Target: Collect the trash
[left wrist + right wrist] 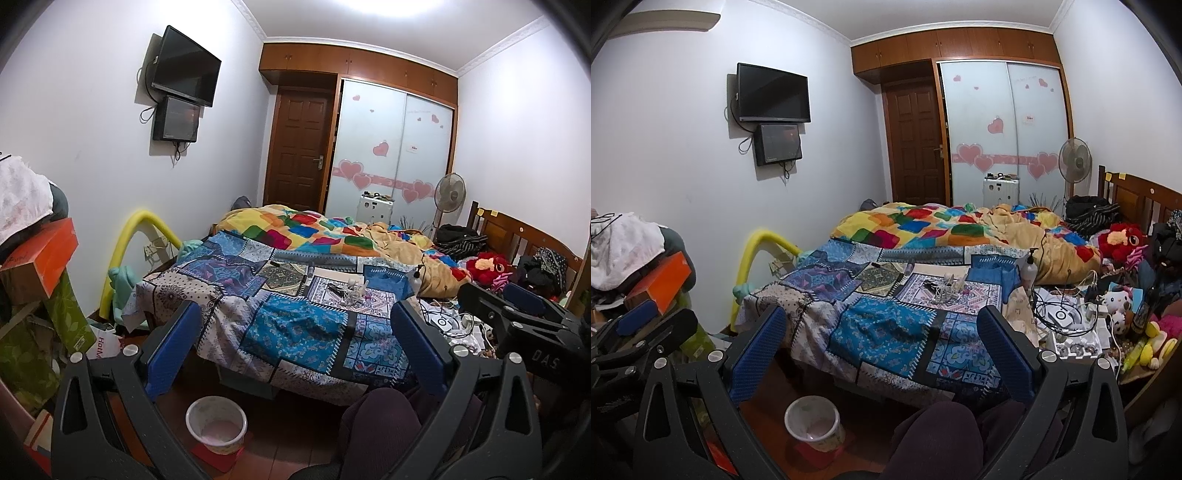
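**Bedroom survey: both grippers spread wide and empty, bin on the floor**

The left gripper (295,343) is held over the foot of the bed, its two flat blue ribbed pads far apart with nothing between them. The right gripper (882,345) is held level alongside it, equally spread and empty. Both have matte black plastic frames with round silver bolts.

The waste bin (216,424) stands upright on the reddish floor just below the bed's near corner: a round, pale plastic tub with a wide rim, its base resting on a red mat (221,459). What it holds cannot be made out. A knee in dark maroon cloth (936,439) shows beside it.

The bed (295,317) is covered with a rumpled blue patchwork sheet, printed in paisley and tile patterns. Small loose items (947,290), pale and tangled, lie on the sheet near its middle; their nature is not clear. A crumpled quilt (314,230) of bright coloured blocks is heaped behind. Cables, a white pump bottle (1030,269) and soft toys crowd the right side.

Walls are plain white. A flat black television (183,66) hangs on the left wall, a brown panelled door (301,147) and frosted sliding wardrobe (391,147) with pink heart stickers beyond. An orange box (48,254) sits atop clutter at left.
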Action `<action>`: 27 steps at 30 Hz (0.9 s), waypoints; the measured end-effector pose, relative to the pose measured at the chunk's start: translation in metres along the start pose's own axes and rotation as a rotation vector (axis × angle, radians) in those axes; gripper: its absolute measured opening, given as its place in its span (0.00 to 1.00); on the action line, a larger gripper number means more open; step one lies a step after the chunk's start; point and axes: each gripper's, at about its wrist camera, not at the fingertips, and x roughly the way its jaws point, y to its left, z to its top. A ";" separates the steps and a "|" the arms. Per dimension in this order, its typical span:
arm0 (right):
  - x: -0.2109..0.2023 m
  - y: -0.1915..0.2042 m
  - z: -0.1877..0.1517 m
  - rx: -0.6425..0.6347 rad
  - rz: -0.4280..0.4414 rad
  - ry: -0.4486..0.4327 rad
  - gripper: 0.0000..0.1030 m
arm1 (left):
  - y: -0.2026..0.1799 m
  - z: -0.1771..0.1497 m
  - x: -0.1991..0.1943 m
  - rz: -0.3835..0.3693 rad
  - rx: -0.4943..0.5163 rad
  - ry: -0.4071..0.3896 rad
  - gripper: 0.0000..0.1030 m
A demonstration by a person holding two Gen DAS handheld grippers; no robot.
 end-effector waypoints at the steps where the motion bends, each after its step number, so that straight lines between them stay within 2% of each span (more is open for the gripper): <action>1: 0.002 -0.001 0.001 0.000 -0.001 0.001 0.99 | 0.002 0.003 0.003 0.000 -0.004 0.001 1.00; 7: 0.021 -0.015 0.012 0.012 -0.019 0.000 0.99 | -0.006 0.018 0.024 -0.018 -0.018 -0.025 1.00; 14: 0.055 -0.047 0.034 0.050 -0.069 -0.003 0.99 | -0.016 0.045 0.079 -0.029 0.008 -0.026 1.00; 21: 0.099 -0.095 0.056 0.084 -0.119 0.024 0.99 | -0.035 0.063 0.159 -0.068 0.007 0.027 1.00; 27: 0.144 -0.137 0.068 0.089 -0.149 0.063 0.99 | -0.051 0.073 0.246 -0.087 -0.011 0.101 1.00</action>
